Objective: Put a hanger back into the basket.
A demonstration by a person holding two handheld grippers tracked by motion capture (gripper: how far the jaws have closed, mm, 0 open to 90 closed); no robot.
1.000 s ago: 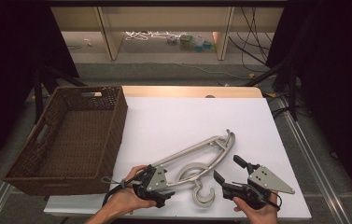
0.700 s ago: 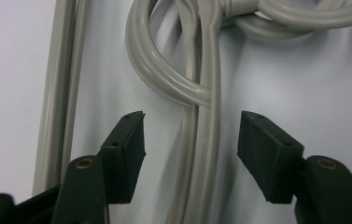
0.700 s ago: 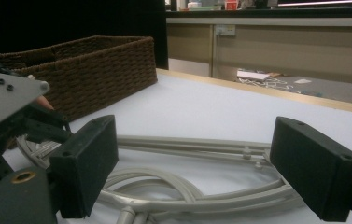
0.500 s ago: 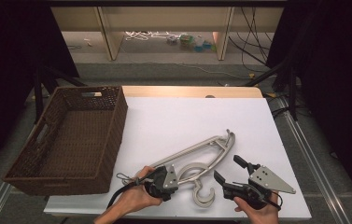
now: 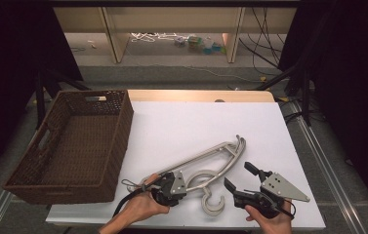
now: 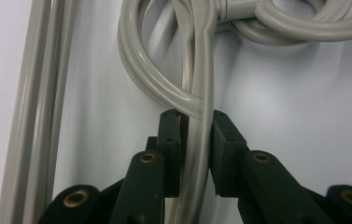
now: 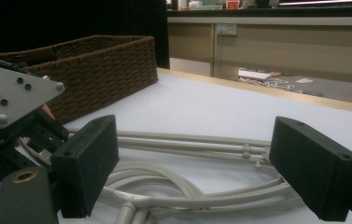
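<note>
Left gripper [image 6: 194, 126] jaws just closing, pads clamped on a curved bar of the grey hangers [image 6: 164, 88] | hangers flat on white table [image 5: 186, 126], near edge | right gripper [image 5: 242, 178] apart, idle just beside

The clothes hanger [image 5: 206, 163] is light grey all over. It lies on a plain white table [image 5: 196, 122] with a pale wood edge. The basket [image 5: 74, 146] is dark brown with a woven pattern. Both grippers, left [image 5: 181, 183] and right [image 5: 240, 178], are black, each with a grey plate on top.
</note>
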